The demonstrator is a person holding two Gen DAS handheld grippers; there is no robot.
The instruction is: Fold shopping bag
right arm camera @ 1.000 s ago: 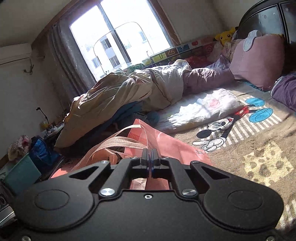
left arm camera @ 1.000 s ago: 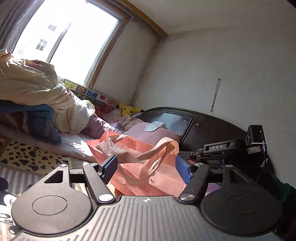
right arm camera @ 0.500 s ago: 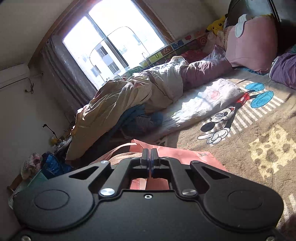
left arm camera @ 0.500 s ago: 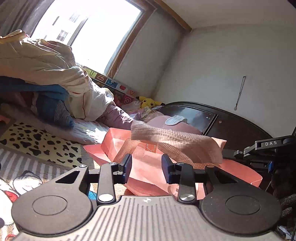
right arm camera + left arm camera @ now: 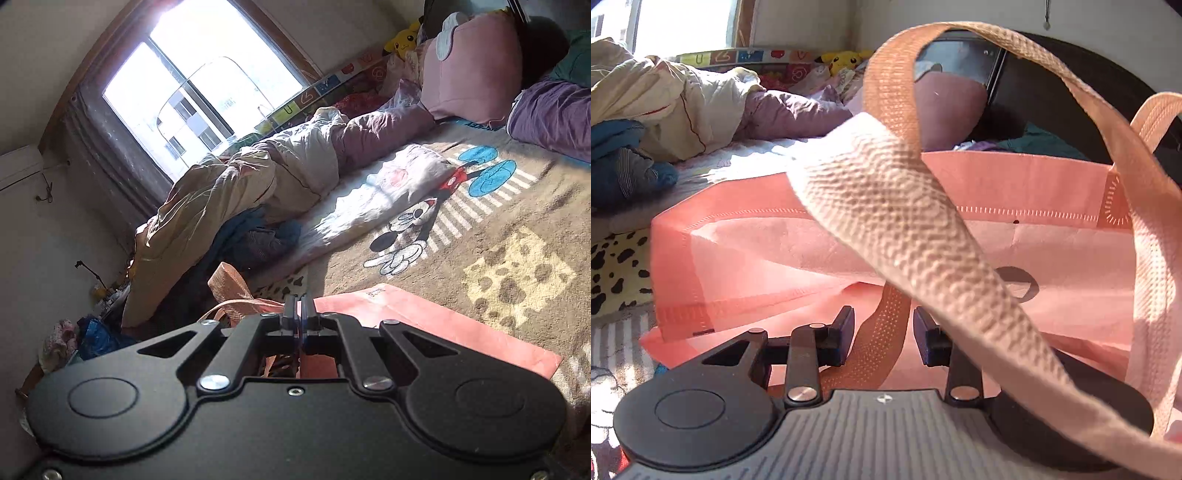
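Pink bag low on the bed, not yet a neat fold.

The bed [image 5: 517,229] carries the bag [image 5: 1015,184], which lies on the blanket with one panel flat and its mouth end raised and loose. A handle [image 5: 905,214] loops free over the left claw [image 5: 882,334], whose jaws stand apart around a lower strap without pinching it. The right claw [image 5: 300,308] is closed on the bag's edge. By my reading, flattening and folding remain.
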